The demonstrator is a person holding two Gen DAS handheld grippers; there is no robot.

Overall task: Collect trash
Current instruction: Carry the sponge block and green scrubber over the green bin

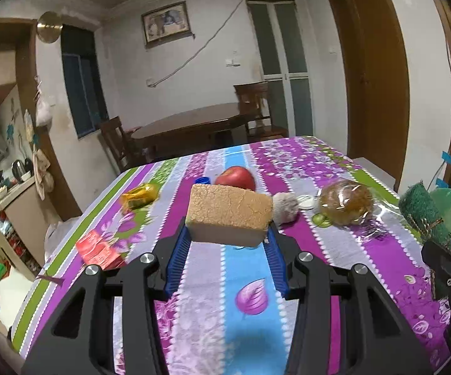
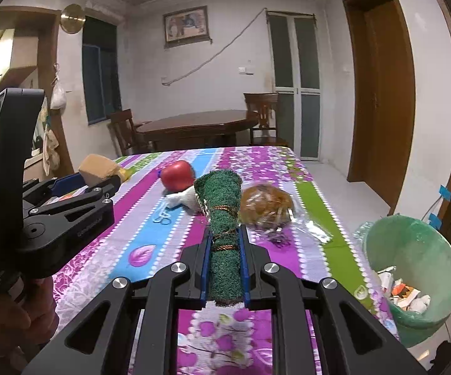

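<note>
The left gripper point(image 1: 228, 234) has its blue-padded fingers point(image 1: 178, 259) partly closed on a tan sponge block point(image 1: 229, 215), clamped by its two ends and held clear above the striped, flowered cloth of the counter point(image 1: 247, 281). Beyond the fingertips lies a red apple point(image 1: 236, 177), with a blue bottle cap point(image 1: 202, 180) just to its left. Left of the fingers sit a crumpled yellow wrapper point(image 1: 139, 198) and, nearer, a red packet point(image 1: 98, 250). Right of the fingertips are a grey fuzzy ball point(image 1: 285, 208), a white lid point(image 1: 306, 201) and a bun in clear plastic point(image 1: 346, 203).

The right gripper point(image 2: 225, 234) has its fingers point(image 2: 245, 265) nearly closed on a rolled green scrub mat point(image 2: 224, 250) tied with brown cord; the roll runs between them and sticks out past the tips. Ahead and to the right of it lies the wrapped bun point(image 2: 267, 204); ahead to the left, the apple point(image 2: 178, 175). Well right of the fingers, below the counter's edge, stands a bin lined with a green bag point(image 2: 413, 265) holding scraps of packaging.
</note>
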